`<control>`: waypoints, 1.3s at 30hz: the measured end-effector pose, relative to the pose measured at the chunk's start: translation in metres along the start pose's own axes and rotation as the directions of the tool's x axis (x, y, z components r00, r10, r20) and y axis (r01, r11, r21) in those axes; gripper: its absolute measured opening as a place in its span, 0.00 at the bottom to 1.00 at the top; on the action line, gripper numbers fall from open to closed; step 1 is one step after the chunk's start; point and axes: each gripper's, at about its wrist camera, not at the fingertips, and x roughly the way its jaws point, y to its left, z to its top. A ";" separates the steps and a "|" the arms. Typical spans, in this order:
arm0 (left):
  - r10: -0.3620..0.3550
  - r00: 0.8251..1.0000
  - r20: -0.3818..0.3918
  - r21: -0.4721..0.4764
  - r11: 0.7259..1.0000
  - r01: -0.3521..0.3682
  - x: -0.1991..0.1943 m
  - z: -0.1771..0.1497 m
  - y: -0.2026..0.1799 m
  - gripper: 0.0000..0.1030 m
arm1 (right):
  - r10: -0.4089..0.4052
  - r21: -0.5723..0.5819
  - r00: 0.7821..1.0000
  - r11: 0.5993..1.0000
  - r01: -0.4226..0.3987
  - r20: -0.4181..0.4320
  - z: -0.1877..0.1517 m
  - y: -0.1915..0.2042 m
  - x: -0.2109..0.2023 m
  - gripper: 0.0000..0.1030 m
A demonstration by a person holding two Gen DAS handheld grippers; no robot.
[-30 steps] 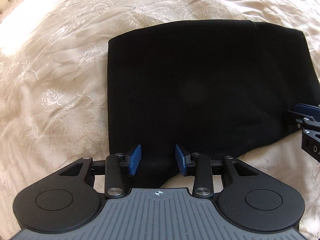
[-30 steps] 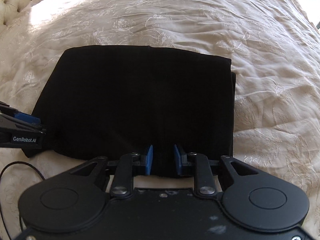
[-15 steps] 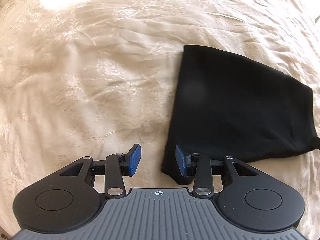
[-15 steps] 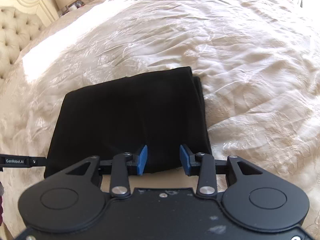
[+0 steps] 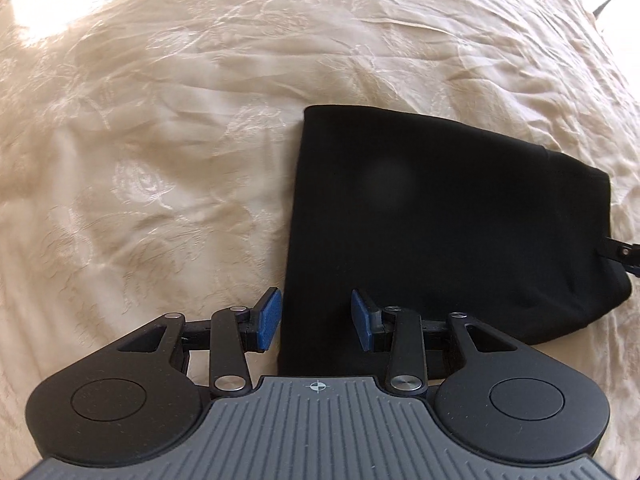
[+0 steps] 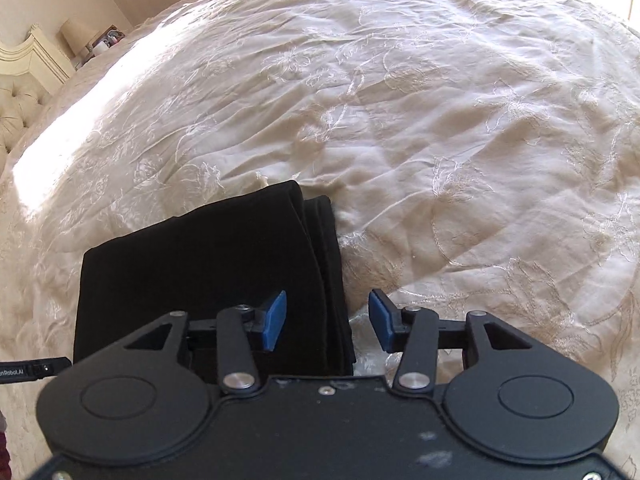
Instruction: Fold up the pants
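Note:
The black pants (image 5: 448, 220) lie folded into a compact rectangle on the cream bedspread. My left gripper (image 5: 316, 320) is open and empty, with the pants' near left corner between its blue pads. My right gripper (image 6: 326, 320) is open and empty over the pants' (image 6: 200, 272) right edge, where stacked folded layers show. The right gripper's tip shows at the far right edge of the left wrist view (image 5: 624, 250). The left gripper's tip shows at the left edge of the right wrist view (image 6: 36, 372).
The embroidered cream bedspread (image 6: 440, 120) is wrinkled all round the pants. A tufted headboard (image 6: 16, 108) and a lamp on a nightstand (image 6: 80, 36) stand at the far left. A bright sun patch lies on the bedspread (image 5: 40, 8).
Both grippers have pulled back and turned outward from the pants' near edge, so the pants look smaller. Both sets of jaws have opened wider, the right most clearly.

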 end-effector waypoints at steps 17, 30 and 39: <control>-0.134 0.991 -0.031 -0.009 0.991 0.134 0.059 0.035 -0.006 1.00 | 0.177 0.154 0.978 0.975 -0.159 -0.108 0.012 -0.013 0.066 0.70; -0.060 0.994 0.087 -0.149 0.986 0.073 0.018 0.011 0.003 0.26 | 0.186 0.114 0.976 0.978 -0.173 -0.115 0.008 -0.010 0.052 0.53; 0.043 0.977 0.207 -0.194 0.981 -0.003 -0.035 -0.003 0.032 0.00 | 0.162 0.147 0.986 0.977 -0.154 -0.046 -0.003 0.017 0.022 0.25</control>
